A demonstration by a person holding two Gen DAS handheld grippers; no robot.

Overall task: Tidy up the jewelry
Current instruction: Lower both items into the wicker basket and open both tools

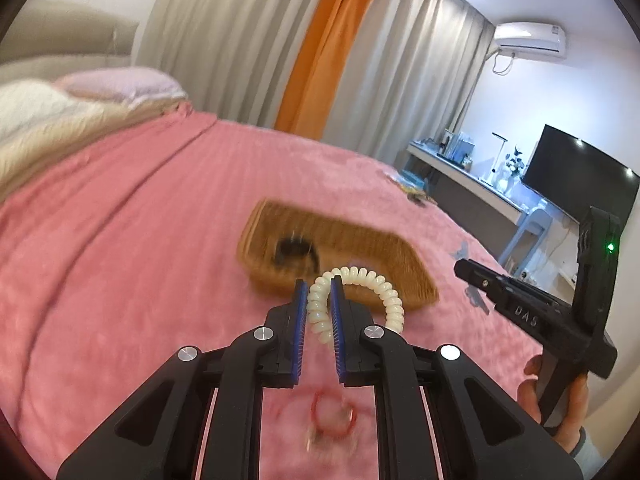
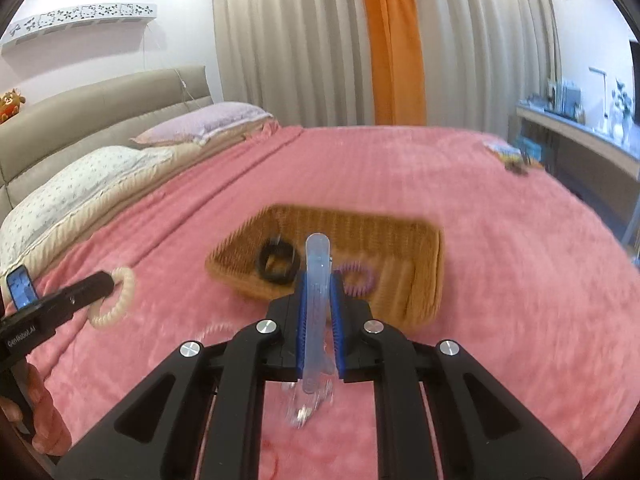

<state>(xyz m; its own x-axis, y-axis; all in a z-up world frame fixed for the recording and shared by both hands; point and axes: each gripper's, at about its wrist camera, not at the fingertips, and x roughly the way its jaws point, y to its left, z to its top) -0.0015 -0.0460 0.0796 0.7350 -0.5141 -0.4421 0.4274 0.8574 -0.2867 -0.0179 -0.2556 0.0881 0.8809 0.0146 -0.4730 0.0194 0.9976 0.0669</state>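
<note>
While both grippers hang over the pink bed (image 1: pixel 140 220), each is loaded: left gripper (image 1: pixel 319 285) has its fingers clamped on a cream spiral hair tie (image 1: pixel 362 280), right gripper (image 2: pixel 319 280) has its fingers clamped on a clear blue hair clip (image 2: pixel 317 280). Wicker basket (image 2: pixel 416 256) sits on the bedspread just ahead of both, holding a black hair tie (image 2: pixel 276 264) and a purple spiral tie (image 2: pixel 360 278). Red bracelet (image 1: pixel 334 414) lies on the bedspread below the left gripper, blurred.
</note>
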